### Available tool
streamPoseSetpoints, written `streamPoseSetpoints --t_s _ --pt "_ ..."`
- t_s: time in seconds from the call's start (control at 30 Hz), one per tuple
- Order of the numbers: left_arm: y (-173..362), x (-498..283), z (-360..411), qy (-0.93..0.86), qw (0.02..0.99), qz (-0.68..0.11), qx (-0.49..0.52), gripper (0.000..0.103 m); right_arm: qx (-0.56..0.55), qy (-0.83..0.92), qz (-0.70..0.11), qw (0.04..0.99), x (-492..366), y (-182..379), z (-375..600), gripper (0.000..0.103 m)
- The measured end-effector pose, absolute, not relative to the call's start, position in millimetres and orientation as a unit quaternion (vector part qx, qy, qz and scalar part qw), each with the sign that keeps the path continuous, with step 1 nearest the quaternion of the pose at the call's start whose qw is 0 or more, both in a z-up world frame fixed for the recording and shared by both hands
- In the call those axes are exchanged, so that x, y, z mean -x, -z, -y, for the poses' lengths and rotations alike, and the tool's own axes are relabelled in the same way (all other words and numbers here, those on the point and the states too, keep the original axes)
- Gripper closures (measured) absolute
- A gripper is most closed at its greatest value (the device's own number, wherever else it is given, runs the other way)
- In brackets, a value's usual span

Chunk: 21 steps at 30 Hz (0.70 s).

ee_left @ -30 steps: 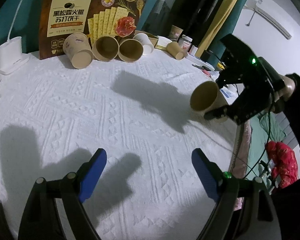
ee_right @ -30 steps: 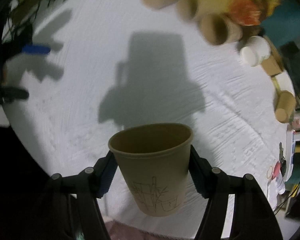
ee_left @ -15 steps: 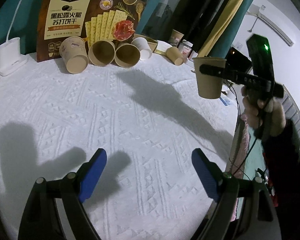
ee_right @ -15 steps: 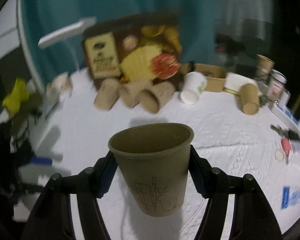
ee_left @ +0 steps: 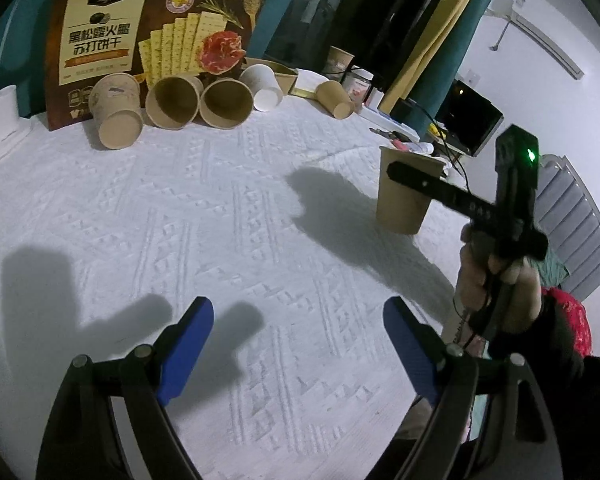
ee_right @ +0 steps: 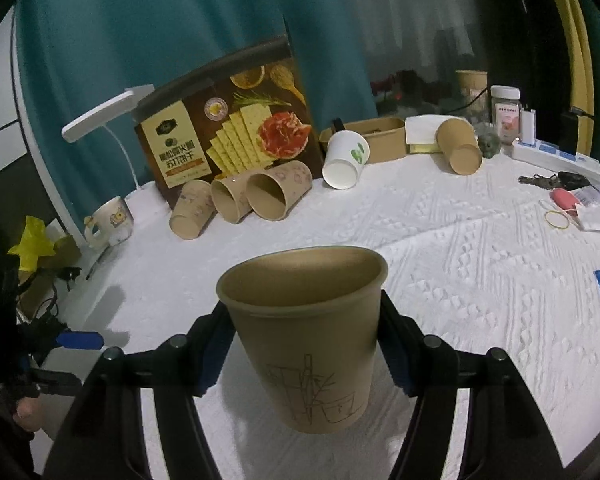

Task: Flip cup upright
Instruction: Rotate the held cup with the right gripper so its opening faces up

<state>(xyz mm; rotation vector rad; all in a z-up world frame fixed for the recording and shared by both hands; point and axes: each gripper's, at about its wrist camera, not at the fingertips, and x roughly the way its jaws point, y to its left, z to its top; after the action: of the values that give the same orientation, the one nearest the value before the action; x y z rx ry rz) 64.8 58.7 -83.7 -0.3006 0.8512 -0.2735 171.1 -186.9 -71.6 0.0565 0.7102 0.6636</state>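
1. The right gripper [ee_right: 306,354] is clamping the cup [ee_right: 306,328], mouth up, pads pressing on opposite sides just under the rim. In the left view the cup [ee_left: 404,192] is sitting at or just above the white cloth [ee_left: 220,220], near its right edge; I cannot tell if the base is touching.
2. The left gripper [ee_left: 298,354] is hanging low over the cloth, jaws wide, holding nothing.
3. Handling, as a judgement: plain brown paper, empty, so very light. The thin wall is likely giving under a hard squeeze, and the rolled rim is stiffening the top. Gripping across the upper wall looks sound; a light base may be tipping on the soft quilted cloth at release.
4. Markings: the cup is showing a line drawing of bamboo and pots, no words.
5. The cracker box [ee_left: 156,40] behind is reading "黑松露火腿 苏打饼干"; its small logo is too fine to read.
6. More cups [ee_right: 244,196] are lying on their sides by the box.
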Motion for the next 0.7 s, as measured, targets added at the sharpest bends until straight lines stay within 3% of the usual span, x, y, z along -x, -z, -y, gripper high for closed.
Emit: streamPoseSetpoints --t_s 0.7 --pt "87.3 -69.8 -34.0 0.145 0.883 -0.430 0.123 0.016 -0.023 -0.297 -0.327 0.897 -128.3 85.3 200.9 0.039"
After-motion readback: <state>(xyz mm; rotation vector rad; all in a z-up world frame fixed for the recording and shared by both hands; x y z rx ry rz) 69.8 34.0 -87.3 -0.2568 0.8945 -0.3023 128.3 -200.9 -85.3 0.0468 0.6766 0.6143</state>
